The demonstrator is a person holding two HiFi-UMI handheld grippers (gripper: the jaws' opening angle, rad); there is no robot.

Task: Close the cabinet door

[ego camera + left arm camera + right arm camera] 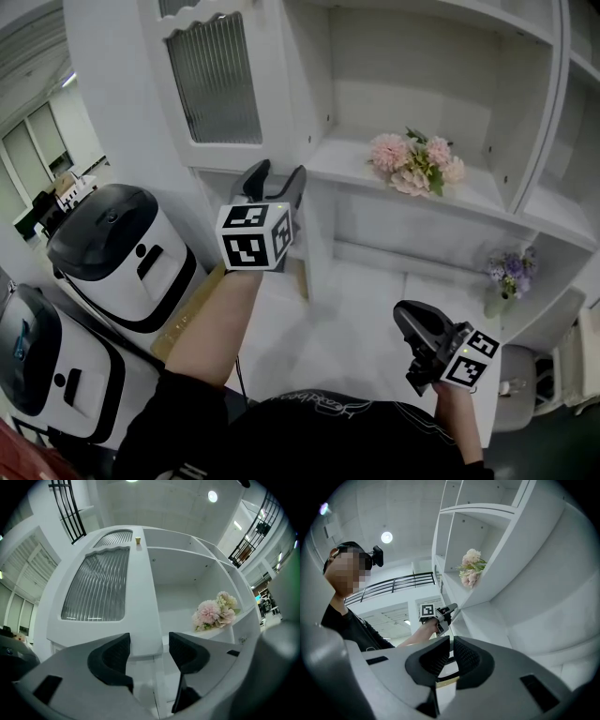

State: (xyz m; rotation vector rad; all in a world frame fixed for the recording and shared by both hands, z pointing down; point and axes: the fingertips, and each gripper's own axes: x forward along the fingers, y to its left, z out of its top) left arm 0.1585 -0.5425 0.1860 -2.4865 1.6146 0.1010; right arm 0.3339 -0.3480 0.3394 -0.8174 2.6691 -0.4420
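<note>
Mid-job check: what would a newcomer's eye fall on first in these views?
The open door with its ribbed glass pane, upper left, and the left tongs open at its bottom corner. Then the pink flowers on the shelf to the right, and two white-and-black machines on the floor at far left.

The tall white cabinet door (220,89), a ribbed glass pane set in its scalloped frame, stands upright and swung open, left of the white shelf unit's (469,208) open compartment.
</note>
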